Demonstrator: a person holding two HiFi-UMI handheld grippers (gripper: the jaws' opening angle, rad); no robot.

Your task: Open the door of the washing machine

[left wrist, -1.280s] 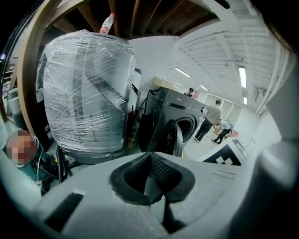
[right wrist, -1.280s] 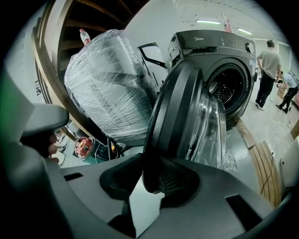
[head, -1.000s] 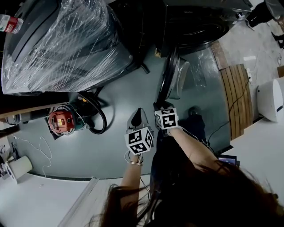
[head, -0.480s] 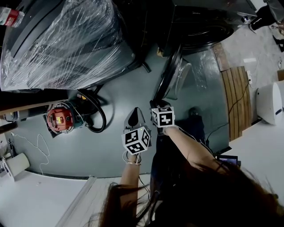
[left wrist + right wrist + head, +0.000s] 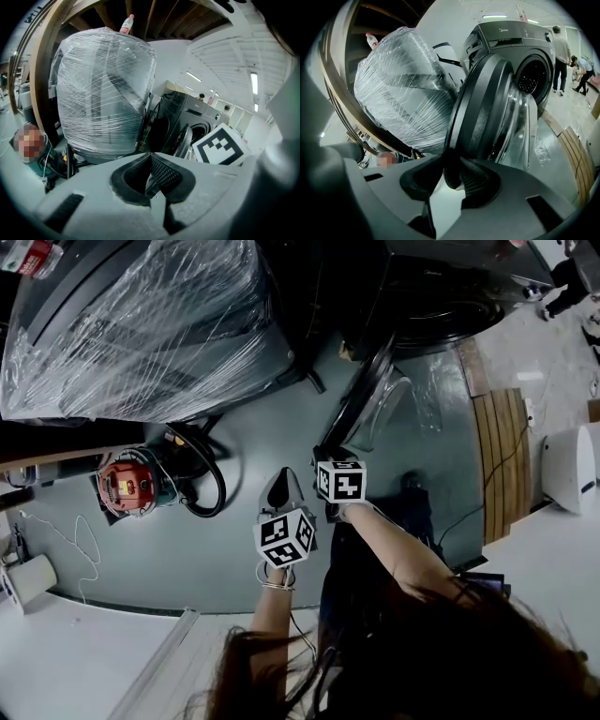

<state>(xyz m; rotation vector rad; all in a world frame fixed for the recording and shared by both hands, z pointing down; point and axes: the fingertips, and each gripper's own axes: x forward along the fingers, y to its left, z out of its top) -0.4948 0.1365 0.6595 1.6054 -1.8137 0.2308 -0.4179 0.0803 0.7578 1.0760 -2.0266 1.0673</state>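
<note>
The dark grey washing machine [image 5: 441, 287] stands at the top right of the head view, its round glass door [image 5: 370, 395] swung out over the floor. My right gripper [image 5: 325, 456] is shut on the door's outer rim; in the right gripper view the black door rim [image 5: 478, 112] runs down between the jaws of the right gripper [image 5: 451, 171], and the open drum [image 5: 529, 75] shows behind. My left gripper [image 5: 284, 486] hangs just left of it, shut on nothing, apart from the door. In the left gripper view the left gripper [image 5: 150, 159] points toward the washing machine [image 5: 201, 117].
A large plastic-wrapped appliance [image 5: 141, 324] stands left of the washer with a bottle [image 5: 126, 23] on top. A red machine [image 5: 127, 486] with a black hose [image 5: 202, 479] lies on the floor at left. Wooden boards [image 5: 497, 456] lie at right. People [image 5: 560, 51] stand beyond the washer.
The door has swung further out from the machine. My right gripper, still on the rim, has moved a little left and up with it. The left gripper has shifted slightly left.
</note>
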